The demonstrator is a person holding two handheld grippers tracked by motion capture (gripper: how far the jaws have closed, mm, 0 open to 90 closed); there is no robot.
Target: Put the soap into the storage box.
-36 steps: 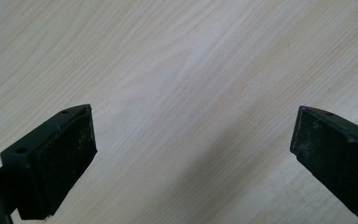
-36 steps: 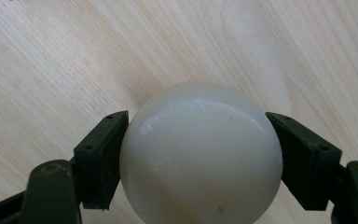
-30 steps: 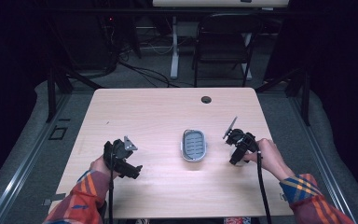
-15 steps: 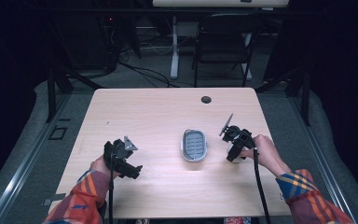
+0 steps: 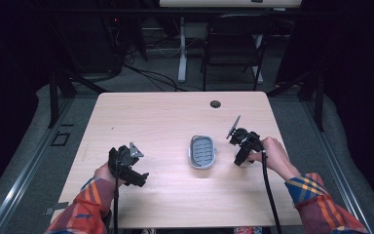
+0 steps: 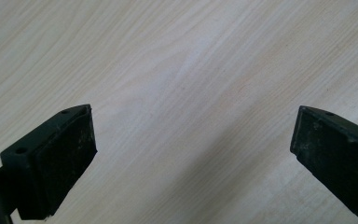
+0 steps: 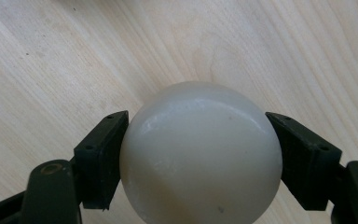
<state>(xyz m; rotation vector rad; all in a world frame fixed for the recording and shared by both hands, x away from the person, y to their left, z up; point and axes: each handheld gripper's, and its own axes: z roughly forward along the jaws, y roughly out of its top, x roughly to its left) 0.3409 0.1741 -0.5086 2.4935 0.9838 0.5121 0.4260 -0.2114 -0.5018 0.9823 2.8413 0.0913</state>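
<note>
A smooth off-white ball (image 7: 200,158) sits between the two black jaws of my right gripper (image 7: 198,133), whose pads press on both its sides; the gripper is shut on it just above the wooden table. In the high view the right gripper (image 5: 239,159) is right of a small grey oval dish (image 5: 202,151) with a ribbed blue-grey inside, a short gap apart. My left gripper (image 5: 137,176) rests low at the front left of the table. Its jaws stand wide apart with nothing between them, and bare wood lies under the left gripper (image 6: 193,135).
The light wooden table (image 5: 165,122) has a dark round cable hole (image 5: 215,104) near its far edge. Beyond the table stand a black chair (image 5: 233,44) and a desk leg (image 5: 181,53) on grey carpet. Cables trail from both grippers toward the front edge.
My right gripper, with the ball in it, has shifted slightly left toward the dish. The left gripper has kept still.
</note>
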